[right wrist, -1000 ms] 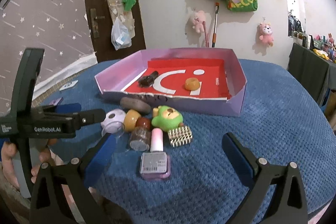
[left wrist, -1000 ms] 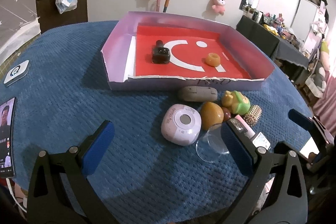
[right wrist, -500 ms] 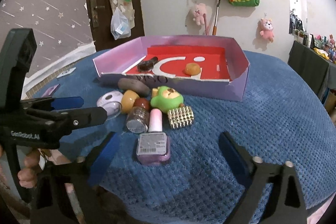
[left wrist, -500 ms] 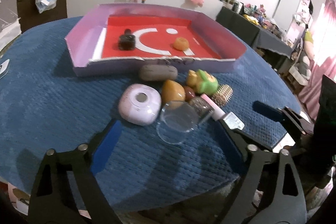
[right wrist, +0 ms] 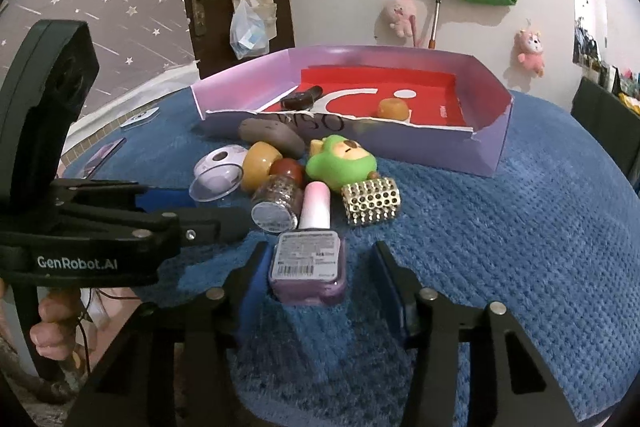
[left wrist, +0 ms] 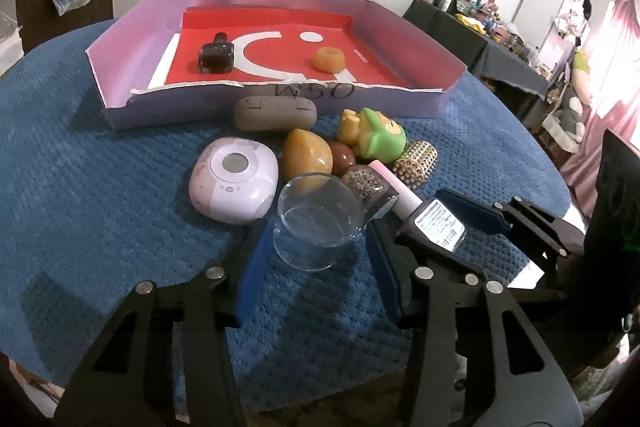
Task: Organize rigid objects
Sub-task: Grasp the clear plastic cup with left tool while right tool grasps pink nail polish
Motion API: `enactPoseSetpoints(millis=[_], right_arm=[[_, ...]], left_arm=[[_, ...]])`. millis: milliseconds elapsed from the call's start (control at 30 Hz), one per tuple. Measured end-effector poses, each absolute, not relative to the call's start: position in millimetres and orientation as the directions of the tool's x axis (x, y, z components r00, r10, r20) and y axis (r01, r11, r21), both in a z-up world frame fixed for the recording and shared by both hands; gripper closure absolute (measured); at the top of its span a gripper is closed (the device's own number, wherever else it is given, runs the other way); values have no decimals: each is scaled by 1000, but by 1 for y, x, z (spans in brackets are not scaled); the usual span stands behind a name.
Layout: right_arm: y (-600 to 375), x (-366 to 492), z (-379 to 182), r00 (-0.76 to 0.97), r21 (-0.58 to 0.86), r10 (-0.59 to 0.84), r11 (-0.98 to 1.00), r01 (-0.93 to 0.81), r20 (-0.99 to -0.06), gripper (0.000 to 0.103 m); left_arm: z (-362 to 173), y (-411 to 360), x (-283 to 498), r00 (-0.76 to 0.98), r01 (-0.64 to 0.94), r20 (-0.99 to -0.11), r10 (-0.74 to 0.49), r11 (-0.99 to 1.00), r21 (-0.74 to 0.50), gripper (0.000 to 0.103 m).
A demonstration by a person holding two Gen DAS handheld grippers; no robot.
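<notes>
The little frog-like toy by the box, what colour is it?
The toy is bright green with a yellow face, clearest in the right wrist view.

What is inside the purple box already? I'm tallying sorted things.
Inside the purple box, on its red floor, lie a dark bottle and an orange ring. The near wall hides the floor strip just behind it.

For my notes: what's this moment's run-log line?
left gripper: closing around glass cup | right gripper: closing around nail polish bottle | box: two items inside
</notes>
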State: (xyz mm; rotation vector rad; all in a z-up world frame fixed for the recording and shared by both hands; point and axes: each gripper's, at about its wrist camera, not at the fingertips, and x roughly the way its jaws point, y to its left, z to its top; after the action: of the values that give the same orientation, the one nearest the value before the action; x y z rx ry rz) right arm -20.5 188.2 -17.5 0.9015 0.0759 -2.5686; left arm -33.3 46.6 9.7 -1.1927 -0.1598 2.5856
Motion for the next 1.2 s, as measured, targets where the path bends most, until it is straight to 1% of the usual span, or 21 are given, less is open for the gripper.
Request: enactPoseSetpoints(millis=[167, 233, 267, 333, 467, 700, 933, 1067, 1200], right_arm=[[183, -26, -19, -720, 59, -354, -914, 401, -597, 50], [178, -27, -21, -731, 32, -340, -916, 400, -592, 51], [174, -27, -22, -740, 4, -324, -917, 399, -590, 53], [171, -27, -22, -741, -8, -327, -913, 408, -586, 64], [172, -27, -20, -738, 0, -333, -911, 412, -587, 64], [185, -24, -13, -704, 105, -396, -902, 419, -590, 64], [197, -17, 9, -691, 214, -484, -870, 443, -538, 65], [195, -16, 21, -702, 205, -493, -865, 458, -514, 65], [191, -21, 25, -699, 192, -494, -863, 467, -517, 65]], left_arm=[[9, 49, -36, -619, -216, -720, 314, -949, -228, 58], [9, 50, -36, -621, -218, -719, 313, -950, -224, 63], [9, 50, -36, -620, -220, -720, 312, -950, -223, 63], [9, 50, -37, -622, -220, -720, 308, -951, -217, 63], [10, 50, -36, -623, -223, -716, 314, -949, -222, 64], [19, 45, -31, -640, -227, -699, 320, -947, -226, 65], [28, 45, -29, -655, -234, -683, 323, -946, -223, 66], [34, 43, -28, -669, -234, -669, 324, -946, -224, 66], [36, 42, -29, -672, -233, -668, 320, -947, -219, 66]])
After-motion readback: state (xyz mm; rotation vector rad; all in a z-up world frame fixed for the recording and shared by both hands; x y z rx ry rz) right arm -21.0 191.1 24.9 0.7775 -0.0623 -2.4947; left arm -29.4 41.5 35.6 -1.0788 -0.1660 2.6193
